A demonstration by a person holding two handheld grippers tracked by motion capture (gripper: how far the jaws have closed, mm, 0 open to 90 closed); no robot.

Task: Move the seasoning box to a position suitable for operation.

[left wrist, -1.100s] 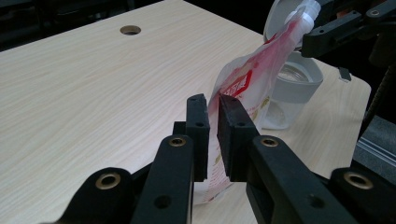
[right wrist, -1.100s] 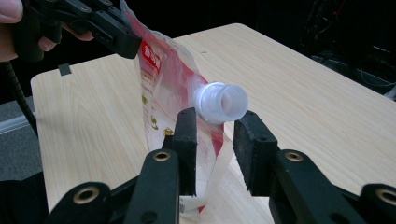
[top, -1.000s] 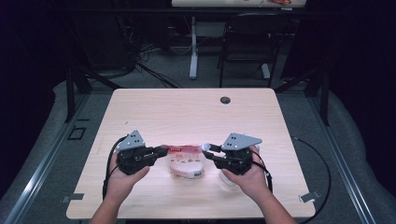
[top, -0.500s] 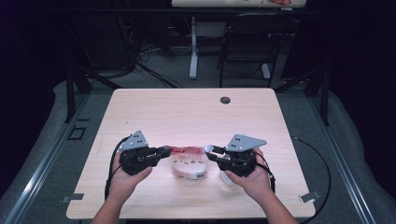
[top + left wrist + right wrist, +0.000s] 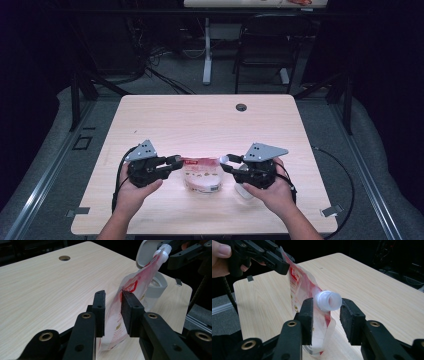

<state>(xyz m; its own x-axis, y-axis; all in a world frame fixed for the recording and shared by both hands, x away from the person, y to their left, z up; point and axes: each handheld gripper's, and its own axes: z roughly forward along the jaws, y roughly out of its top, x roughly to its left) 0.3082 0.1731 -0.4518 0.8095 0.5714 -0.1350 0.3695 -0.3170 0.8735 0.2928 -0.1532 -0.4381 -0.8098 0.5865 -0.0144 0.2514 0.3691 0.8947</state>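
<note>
Light falls from above onto the pale table (image 5: 200, 120), which glows against a dim, nearly black room. Soft shadows lie under the hands. The high view looks slightly soft; the near jaws in both gripper views seem mildly blurred.

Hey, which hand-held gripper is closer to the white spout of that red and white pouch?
Right. The right hand-held gripper has the white spout between its jaws; the left hand-held gripper straddles the pouch at its far end.
</note>
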